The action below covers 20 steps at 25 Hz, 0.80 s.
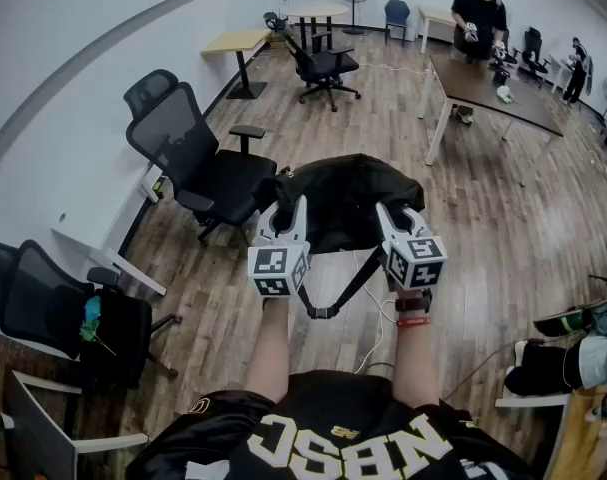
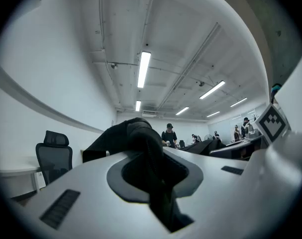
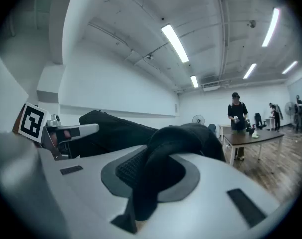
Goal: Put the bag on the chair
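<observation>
I hold a black bag (image 1: 345, 200) up in the air between both grippers, over the wood floor. My left gripper (image 1: 286, 211) is shut on the bag's left edge; in the left gripper view a fold of black fabric (image 2: 147, 153) is pinched between the jaws. My right gripper (image 1: 392, 218) is shut on the bag's right edge, where a bunched black fold (image 3: 163, 166) fills the jaws. A shoulder strap (image 1: 339, 294) dangles in a loop below the bag. The nearest black office chair (image 1: 205, 165) stands to the left of the bag, its seat facing it.
Another black chair (image 1: 43, 303) stands at the near left beside a white desk (image 1: 108, 260). A table (image 1: 488, 86) with a person (image 1: 478, 18) behind it is at the far right. A further chair (image 1: 323, 66) and small tables stand at the back. A white cable (image 1: 375, 333) lies on the floor.
</observation>
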Motion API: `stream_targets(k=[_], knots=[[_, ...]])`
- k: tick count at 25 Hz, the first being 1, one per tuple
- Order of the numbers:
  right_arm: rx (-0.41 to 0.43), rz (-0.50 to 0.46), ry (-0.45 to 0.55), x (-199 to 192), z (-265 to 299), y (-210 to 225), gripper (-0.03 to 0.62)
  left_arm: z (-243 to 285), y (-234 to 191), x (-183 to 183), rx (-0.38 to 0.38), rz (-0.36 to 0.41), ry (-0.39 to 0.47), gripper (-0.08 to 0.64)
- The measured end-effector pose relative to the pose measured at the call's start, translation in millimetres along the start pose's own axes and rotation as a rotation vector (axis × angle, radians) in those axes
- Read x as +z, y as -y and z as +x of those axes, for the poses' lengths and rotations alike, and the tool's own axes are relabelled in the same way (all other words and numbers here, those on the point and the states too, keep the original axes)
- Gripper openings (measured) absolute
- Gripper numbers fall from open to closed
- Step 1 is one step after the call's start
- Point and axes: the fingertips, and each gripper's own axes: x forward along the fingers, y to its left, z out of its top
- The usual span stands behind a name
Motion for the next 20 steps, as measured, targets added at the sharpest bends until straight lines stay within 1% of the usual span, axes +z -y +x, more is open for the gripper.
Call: stream_targets(k=[5, 9, 12, 16, 20], knots=[[0.006, 0.004, -0.03, -12, 14, -19, 0.066, -10, -25, -12, 0.007, -0.038, -0.017, 0.06], [0.0, -0.002, -0.053, -22, 16, -29, 0.066, -18, -33, -23, 0.001, -0.069, -0.024, 0.06], [-0.005, 0.001, -0.043, -21, 21, -30, 0.066, -15, -37, -27, -0.005, -0.093, -0.022, 0.06], [0.013, 0.045, -0.008, -23, 33, -26, 0.066, -9, -42, -31, 0.006, -0.113, -0.015, 0.06], [0.053, 0.116, -0.033, -36, 70, -9, 0.064, 15, -51, -49, 0.02, -0.131, -0.041, 0.06]])
